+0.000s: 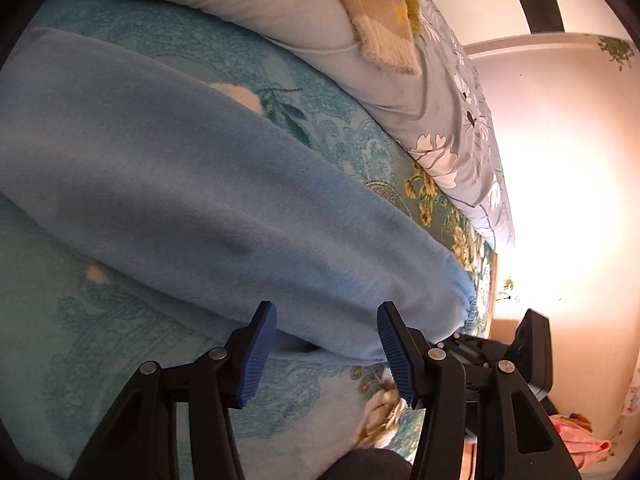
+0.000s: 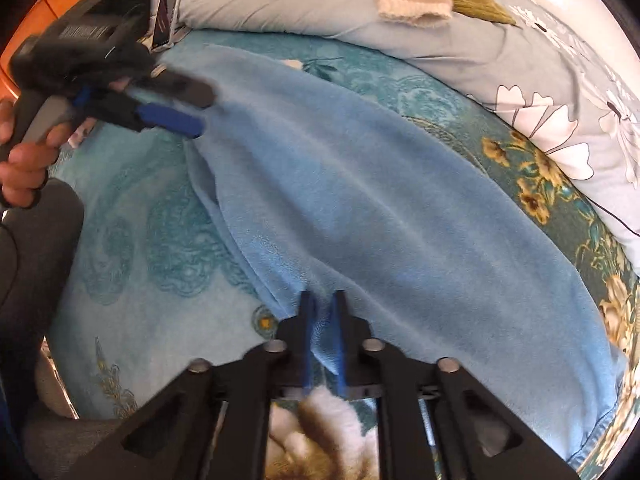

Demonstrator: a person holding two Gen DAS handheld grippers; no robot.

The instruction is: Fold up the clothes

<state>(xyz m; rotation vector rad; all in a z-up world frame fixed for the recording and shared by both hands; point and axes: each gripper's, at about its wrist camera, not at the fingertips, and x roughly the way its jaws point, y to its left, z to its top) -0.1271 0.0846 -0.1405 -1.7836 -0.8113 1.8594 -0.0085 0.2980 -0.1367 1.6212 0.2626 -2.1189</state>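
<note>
Your blue fleece garment [image 2: 360, 184] lies stretched across the bed's teal patterned blanket [image 2: 132, 216]; your right claw [image 2: 323, 320] pinches its near edge, your left claw [image 1: 326, 344] is spread just above its cuffed end; a grey floral duvet [image 2: 560, 92] borders the blanket; only the right view shows a phone [image 2: 166, 16] and your hand [image 2: 24, 160].

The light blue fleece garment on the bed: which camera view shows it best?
The right wrist view: the light blue fleece garment spreads across most of the frame, and the right gripper pinches its near edge. The left wrist view shows one long blurred part ending at an elastic cuff.
</note>
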